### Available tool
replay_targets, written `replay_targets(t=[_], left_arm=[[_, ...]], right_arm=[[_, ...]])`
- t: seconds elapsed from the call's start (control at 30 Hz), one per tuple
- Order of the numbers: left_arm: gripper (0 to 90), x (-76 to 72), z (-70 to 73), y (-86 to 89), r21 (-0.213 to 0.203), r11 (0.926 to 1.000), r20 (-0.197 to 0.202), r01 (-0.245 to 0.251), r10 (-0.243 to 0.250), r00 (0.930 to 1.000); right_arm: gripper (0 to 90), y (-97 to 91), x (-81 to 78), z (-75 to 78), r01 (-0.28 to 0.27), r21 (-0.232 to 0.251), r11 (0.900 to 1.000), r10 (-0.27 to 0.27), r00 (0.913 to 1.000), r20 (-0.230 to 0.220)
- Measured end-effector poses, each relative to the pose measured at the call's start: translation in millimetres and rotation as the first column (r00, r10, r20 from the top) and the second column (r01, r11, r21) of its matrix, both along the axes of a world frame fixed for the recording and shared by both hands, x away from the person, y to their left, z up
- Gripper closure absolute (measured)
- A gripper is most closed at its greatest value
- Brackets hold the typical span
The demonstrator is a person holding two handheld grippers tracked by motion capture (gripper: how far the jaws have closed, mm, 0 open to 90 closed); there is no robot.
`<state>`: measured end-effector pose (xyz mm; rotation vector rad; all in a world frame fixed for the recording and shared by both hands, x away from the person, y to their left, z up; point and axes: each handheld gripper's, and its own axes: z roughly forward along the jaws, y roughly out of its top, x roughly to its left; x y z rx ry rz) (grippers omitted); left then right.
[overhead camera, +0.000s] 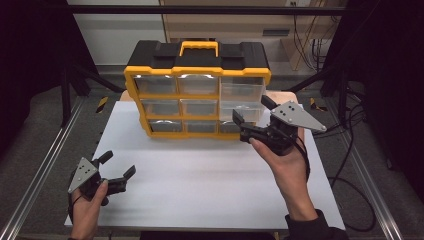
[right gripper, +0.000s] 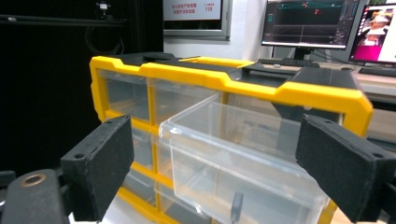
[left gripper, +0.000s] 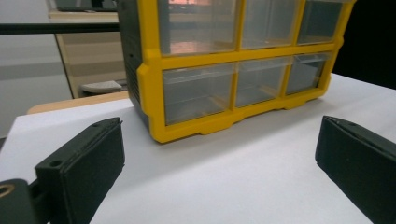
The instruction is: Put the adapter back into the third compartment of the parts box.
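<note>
At the back of the white tabletop stands a yellow and black drawer cabinet with a yellow handle on top and three rows of clear drawers. The top right drawer is pulled out toward the person, its clear front wall jutting well past the cabinet's yellow frame, while the other drawers sit flush. The right gripper is held up just in front of the cabinet's right column, close to the pulled-out drawer; its fingers stand wide apart, having just been opening, and in the right gripper view the drawer sits beyond and between them with neither pad pressing on it. The left gripper rests low over the tabletop, well in front of the cabinet's left corner, its fingers also spread wide with nothing between them; the left gripper view looks along the tabletop at the cabinet's lower rows.
</note>
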<state>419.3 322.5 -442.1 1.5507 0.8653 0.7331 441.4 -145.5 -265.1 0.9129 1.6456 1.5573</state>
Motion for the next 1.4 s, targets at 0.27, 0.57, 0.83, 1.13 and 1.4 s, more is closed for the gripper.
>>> replay_targets(t=[0.27, 0.57, 0.83, 1.13, 1.4], left_arm=[[1.0, -0.2, -1.2, 2.4, -0.009, 1.0000, -0.011, -0.002, 0.002, 0.9999], [1.0, -1.0, -0.5, 1.9, -0.017, 0.9998, -0.008, 0.009, -0.009, 0.9999], [1.0, -2.0, 0.8, 1.7, -0.027, 0.9995, -0.004, 0.017, -0.018, 0.9998], [1.0, -2.8, 2.0, 0.8, -0.028, 0.9991, 0.002, 0.032, -0.032, 0.9995], [1.0, -2.4, 2.7, 0.4, -0.023, 0.9991, 0.005, 0.034, -0.034, 0.9994]], right_arm=[[11.2, 0.1, -9.0, -14.8, -0.015, 0.004, 0.9999, 0.015, 0.9997, -0.018], [10.1, 4.0, -13.6, -22.0, -0.017, -0.018, 0.9997, 0.016, 0.9992, -0.036], [6.5, 5.4, -13.0, -36.2, -0.023, -0.021, 0.9995, 0.021, 0.9965, -0.081], [8.7, 7.9, -15.2, -40.0, -0.038, -0.021, 0.9990, 0.036, 0.9953, -0.090], [34.2, 5.6, -13.5, -46.4, -0.071, -0.012, 0.9974, 0.069, 0.9902, -0.122]])
